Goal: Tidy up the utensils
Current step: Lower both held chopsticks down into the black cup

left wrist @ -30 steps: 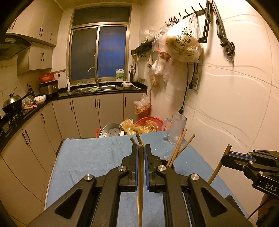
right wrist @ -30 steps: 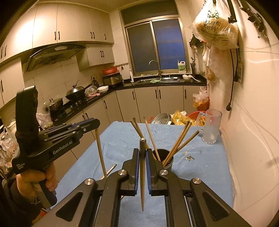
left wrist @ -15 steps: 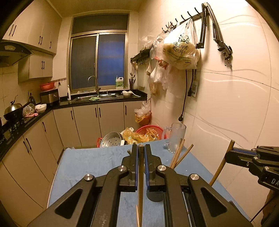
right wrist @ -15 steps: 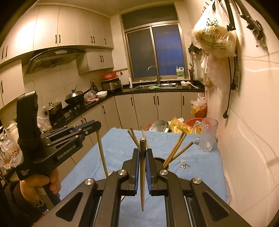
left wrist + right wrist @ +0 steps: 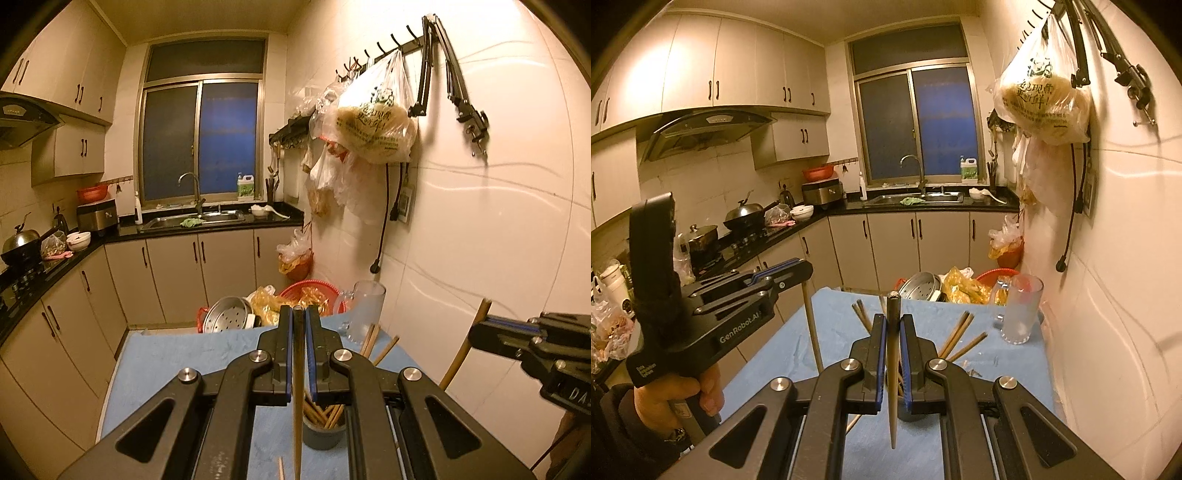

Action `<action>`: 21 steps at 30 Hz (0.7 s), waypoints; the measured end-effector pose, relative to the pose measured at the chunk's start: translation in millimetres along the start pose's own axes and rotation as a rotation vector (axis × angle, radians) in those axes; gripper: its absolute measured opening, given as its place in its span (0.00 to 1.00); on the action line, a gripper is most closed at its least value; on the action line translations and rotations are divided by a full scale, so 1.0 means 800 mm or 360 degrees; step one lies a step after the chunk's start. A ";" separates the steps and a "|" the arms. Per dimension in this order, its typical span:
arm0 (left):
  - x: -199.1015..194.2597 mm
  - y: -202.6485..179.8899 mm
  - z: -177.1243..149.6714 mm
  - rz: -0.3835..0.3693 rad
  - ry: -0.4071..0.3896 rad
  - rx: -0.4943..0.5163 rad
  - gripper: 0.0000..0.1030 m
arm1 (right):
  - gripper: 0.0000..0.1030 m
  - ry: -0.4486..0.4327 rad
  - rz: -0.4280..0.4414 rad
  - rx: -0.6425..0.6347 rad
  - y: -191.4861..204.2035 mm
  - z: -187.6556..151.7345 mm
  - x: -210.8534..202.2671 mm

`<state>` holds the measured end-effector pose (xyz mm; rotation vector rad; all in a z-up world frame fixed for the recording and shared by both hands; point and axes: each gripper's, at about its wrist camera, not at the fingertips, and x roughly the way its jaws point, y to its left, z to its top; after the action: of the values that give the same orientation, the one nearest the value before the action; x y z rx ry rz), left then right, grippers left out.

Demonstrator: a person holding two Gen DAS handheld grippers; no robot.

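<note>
Each gripper, left gripper (image 5: 298, 354) and right gripper (image 5: 893, 354), is clenched on one upright chopstick (image 5: 297, 387) above the dark holder (image 5: 324, 435) at lower centre, so a tilted descent could miss its crowded mouth.

At six o'clock, the left claw's chopstick (image 5: 296, 424) runs off the frame's bottom edge; the cup (image 5: 323, 435) of chopsticks sits half hidden behind claw arms.

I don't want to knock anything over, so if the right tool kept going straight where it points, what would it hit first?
Probably the dark chopstick cup just ahead of the right tool, or the chopsticks leaning in it; depth is unclear.
</note>
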<state>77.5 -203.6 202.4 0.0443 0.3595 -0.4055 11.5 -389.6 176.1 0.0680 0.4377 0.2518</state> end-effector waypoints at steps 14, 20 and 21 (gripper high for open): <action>0.033 -0.005 0.036 -0.0064 -0.0079 -0.0109 0.07 | 0.08 -0.0087 -0.0043 -0.0015 -0.013 0.037 0.008; 0.057 -0.002 0.038 -0.0088 -0.0113 -0.0193 0.07 | 0.08 -0.0149 -0.0060 0.0030 -0.026 0.047 0.016; 0.061 -0.002 0.037 -0.0086 -0.0116 -0.0198 0.07 | 0.08 -0.0159 -0.0062 0.0041 -0.029 0.048 0.019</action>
<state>128.5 -227.3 212.7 -0.1015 0.3137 -0.4360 46.6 -408.4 201.8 0.0968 0.3424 0.2037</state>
